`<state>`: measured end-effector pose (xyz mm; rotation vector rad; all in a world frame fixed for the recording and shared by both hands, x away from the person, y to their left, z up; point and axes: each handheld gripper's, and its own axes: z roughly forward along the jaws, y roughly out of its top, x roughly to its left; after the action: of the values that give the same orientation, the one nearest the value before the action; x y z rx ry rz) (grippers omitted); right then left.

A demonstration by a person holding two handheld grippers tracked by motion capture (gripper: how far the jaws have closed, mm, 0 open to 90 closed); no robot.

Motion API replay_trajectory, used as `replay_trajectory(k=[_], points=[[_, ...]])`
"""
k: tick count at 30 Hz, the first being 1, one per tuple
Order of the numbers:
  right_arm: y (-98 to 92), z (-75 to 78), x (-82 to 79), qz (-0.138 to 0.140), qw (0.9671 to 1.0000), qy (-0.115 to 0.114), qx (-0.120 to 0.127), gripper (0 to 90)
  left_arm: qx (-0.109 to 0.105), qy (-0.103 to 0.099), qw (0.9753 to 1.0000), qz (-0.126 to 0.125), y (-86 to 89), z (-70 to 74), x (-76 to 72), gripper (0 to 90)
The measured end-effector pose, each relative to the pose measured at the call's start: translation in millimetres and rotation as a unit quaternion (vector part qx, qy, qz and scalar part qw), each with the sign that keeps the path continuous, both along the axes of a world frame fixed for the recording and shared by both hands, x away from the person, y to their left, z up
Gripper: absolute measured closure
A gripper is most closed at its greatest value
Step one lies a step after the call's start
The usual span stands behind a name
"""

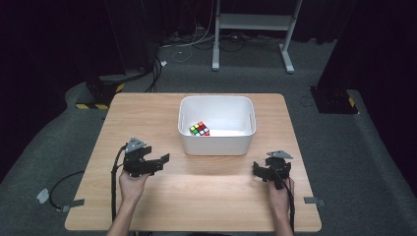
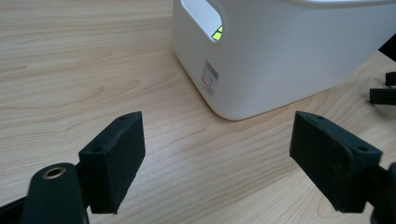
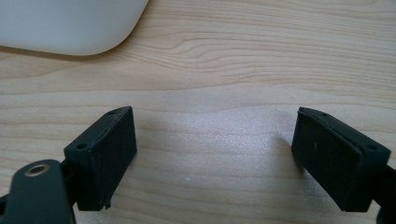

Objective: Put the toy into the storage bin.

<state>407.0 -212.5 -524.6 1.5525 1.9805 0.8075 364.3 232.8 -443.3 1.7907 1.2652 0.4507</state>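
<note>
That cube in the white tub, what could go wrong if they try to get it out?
The cube sits low in the tub, beside its left wall, so a jaw of the open left hand-held gripper may knock the rim going in. The tub looks light and stands loose on the table; a bump could slide it. The cube's smooth faces might slip from a skewed pinch. The right hand-held gripper, also open, holds nothing and could steady the tub.

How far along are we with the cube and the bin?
The cube lies inside the white bin. Nothing is in hand: the left gripper and right gripper rest on the table beside the bin, jaws open. No further step shows.
</note>
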Motion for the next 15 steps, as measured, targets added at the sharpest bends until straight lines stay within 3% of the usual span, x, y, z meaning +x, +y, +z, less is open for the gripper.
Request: replay_trajectory(k=[4, 15], points=[[0.0, 0.0, 0.0, 0.0, 1.0, 0.0, 0.0, 13.8, 0.014, -0.004, 0.9999, 0.004, -1.6, -2.0, -0.3, 18.6], [0.0, 0.0, 0.0, 0.0, 1.0, 0.0, 0.0, 13.9, 0.017, -0.001, 0.9998, 0.003, -3.6, -6.2, 2.3, 18.6]])
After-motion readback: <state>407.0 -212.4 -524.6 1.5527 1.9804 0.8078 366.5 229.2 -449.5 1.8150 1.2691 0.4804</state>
